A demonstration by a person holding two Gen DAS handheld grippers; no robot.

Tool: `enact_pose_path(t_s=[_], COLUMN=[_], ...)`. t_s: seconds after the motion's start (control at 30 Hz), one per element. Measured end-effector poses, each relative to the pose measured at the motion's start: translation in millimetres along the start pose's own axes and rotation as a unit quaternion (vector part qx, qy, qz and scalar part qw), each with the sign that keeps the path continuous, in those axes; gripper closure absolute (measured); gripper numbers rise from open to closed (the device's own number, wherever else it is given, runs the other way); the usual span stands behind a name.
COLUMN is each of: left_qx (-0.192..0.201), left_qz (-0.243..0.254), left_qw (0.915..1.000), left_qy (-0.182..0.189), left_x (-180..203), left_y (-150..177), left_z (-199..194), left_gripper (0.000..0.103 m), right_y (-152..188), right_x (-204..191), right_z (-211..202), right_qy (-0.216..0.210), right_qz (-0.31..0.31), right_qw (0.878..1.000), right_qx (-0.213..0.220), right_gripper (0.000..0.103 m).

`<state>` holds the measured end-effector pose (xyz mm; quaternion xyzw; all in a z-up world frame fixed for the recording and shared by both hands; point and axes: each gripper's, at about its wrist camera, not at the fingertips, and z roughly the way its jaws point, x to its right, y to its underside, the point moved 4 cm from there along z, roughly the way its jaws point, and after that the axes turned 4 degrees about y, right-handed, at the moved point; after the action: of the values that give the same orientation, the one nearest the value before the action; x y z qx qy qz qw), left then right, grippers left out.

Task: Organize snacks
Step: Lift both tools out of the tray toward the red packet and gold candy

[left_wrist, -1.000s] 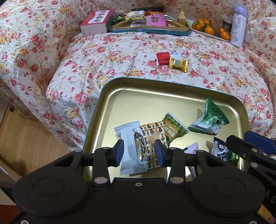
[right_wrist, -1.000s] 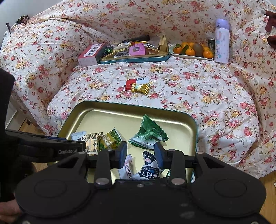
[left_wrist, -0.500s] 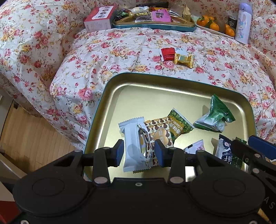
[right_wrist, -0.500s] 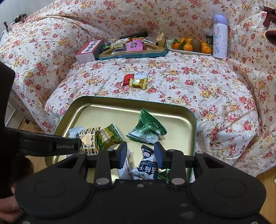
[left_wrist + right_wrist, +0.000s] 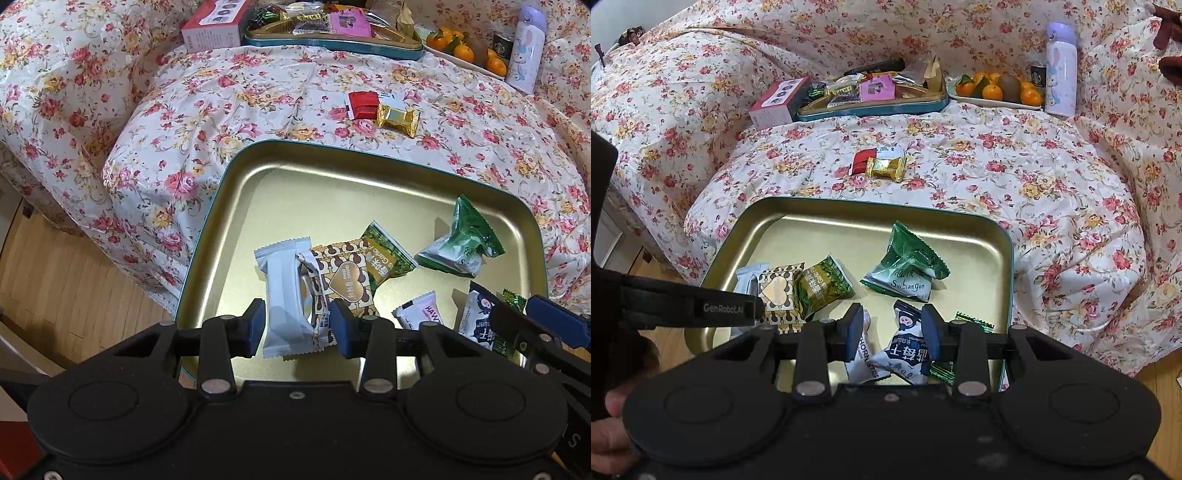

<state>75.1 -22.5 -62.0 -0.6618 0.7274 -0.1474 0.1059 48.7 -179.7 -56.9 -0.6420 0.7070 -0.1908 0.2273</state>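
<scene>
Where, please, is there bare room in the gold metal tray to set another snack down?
The gold metal tray is bare along its far half, behind the green pyramid packet and the white wrapped bar. The near half is crowded with packets.

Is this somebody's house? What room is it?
Probably a living room at home: a sofa under a flowery cover, a plate of oranges beside a water bottle, and wooden floor.

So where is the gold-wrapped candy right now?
The gold-wrapped candy lies on the floral cover beyond the gold tray, against a red packet, mid-frame in both views.
</scene>
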Motion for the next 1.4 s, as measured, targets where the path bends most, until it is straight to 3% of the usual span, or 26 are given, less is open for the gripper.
enact_pose_path(t_s=[0.27,0.73,1.4], left_qx=[0.033,0.082,0.054], left_qz=[-0.004,0.01,-0.003], left_qw=[0.9993,0.9965,0.9985], left_qy=[0.014,0.002,0.003], left_x=[-4.8,-9.3,-24.1], left_y=[-13.6,-56.7,-80.8], left_z=[-9.2,-9.2,30.1], left_gripper=[0.054,0.054,0.054], right_y=[-11.7,-71.4,-134.3], right_x=[4.6,15.9,-4.7], right_z=[2.0,21.9,112.8], right_qy=[-0.001,-0.003,-0.063], right_qz=[0.003,0.015,0.038], right_qw=[1.0,0.999,0.997], right_qx=[0.008,0.04,-0.032], right_gripper=[0.066,0.066,0.066])
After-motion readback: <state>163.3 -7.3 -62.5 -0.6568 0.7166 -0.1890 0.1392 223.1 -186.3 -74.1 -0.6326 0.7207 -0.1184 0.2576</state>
